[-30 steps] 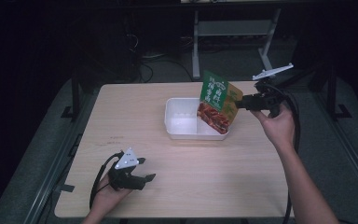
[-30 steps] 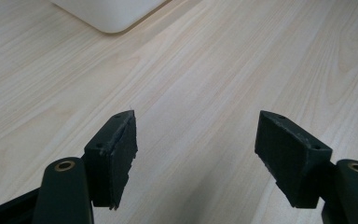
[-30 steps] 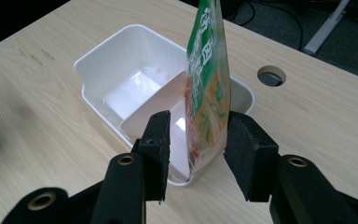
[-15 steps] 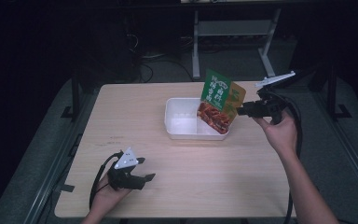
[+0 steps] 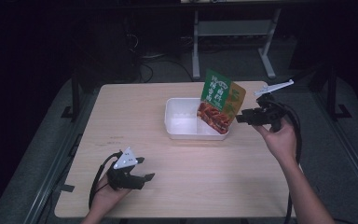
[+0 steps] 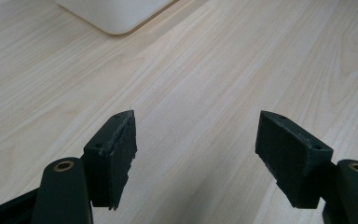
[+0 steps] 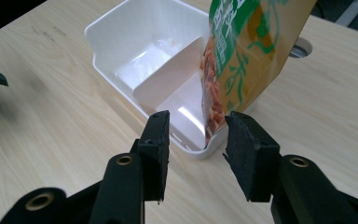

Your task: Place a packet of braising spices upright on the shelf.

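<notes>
High view
- Table (image 5: 177,186): pale wood, with dark floor around it.
- White tray (image 5: 182,122): right of the table's middle, two compartments split by a divider.
- Snack pouch (image 5: 221,100): green and orange, standing tilted in the tray's right compartment, its top leaning toward the table's right edge.
- Right hand-held gripper (image 5: 240,116): just beside the tray's right end, pointing at the pouch; jaws partly apart, not pressing on the pouch.
- Left hand-held gripper (image 5: 144,169): near the table's front left, well apart from the tray, resting low over bare wood.

Left gripper view
- Left hand-held gripper (image 6: 196,144): jaws wide, only wood grain between them.
- White tray (image 6: 116,14): one rounded corner at the top edge, well ahead of the jaws.

Right gripper view
- Right hand-held gripper (image 7: 196,140): jaws at a middling gap with nothing held; the tray's near corner lies just beyond them.
- Snack pouch (image 7: 242,60): its lower edge sits inside the tray's near compartment, against the rim, rising up and to the right.
- White tray (image 7: 121,51): far compartment holds nothing that I can make out.
</notes>
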